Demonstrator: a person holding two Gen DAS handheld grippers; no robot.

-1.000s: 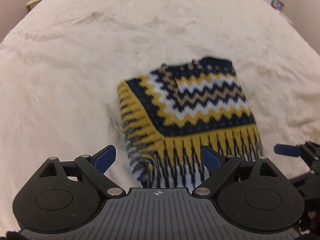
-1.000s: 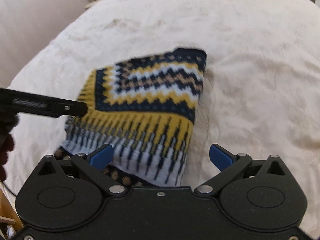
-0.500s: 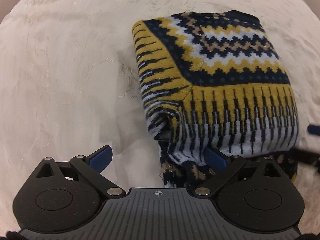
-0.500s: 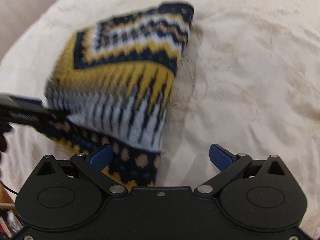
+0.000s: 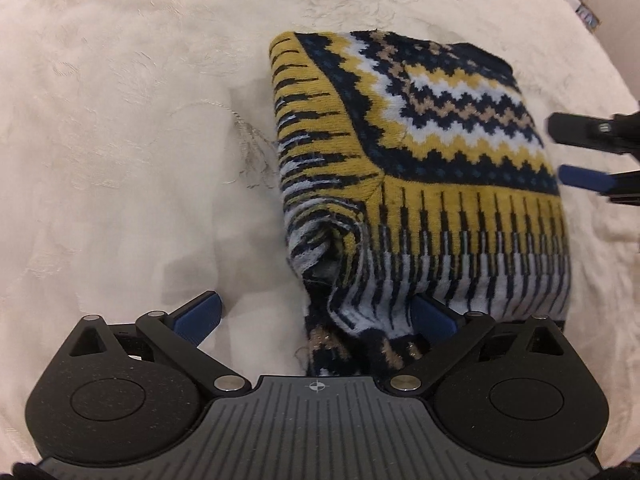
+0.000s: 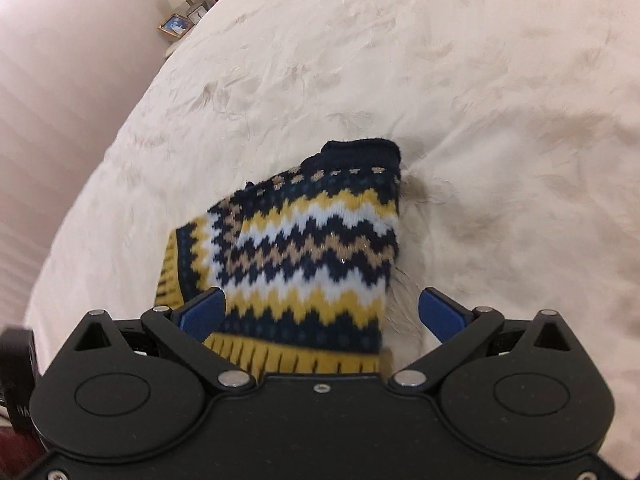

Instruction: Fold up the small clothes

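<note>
tools (image 5: 316, 314) (image 6: 322, 314) angled down, spread over sweater (image 5: 420, 168).

1. The left gripper (image 5: 314, 314) dropped closer to the folded sweater (image 5: 416, 168), its jaws opening to full width around the near corner.
2. The right gripper (image 6: 320, 312) shifted from the sweater's white hem to its zigzag band.

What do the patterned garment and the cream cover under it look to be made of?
The garment: knitted yarn, probably wool or acrylic; visible stitches, fuzzy edges and glinting metallic threads in the tan zigzags. Matte otherwise.

The cream cover: soft woven fabric with a faint tone-on-tone raised floral pattern, likely embroidered or jacquard; slightly lustrous, creases easily.
</note>
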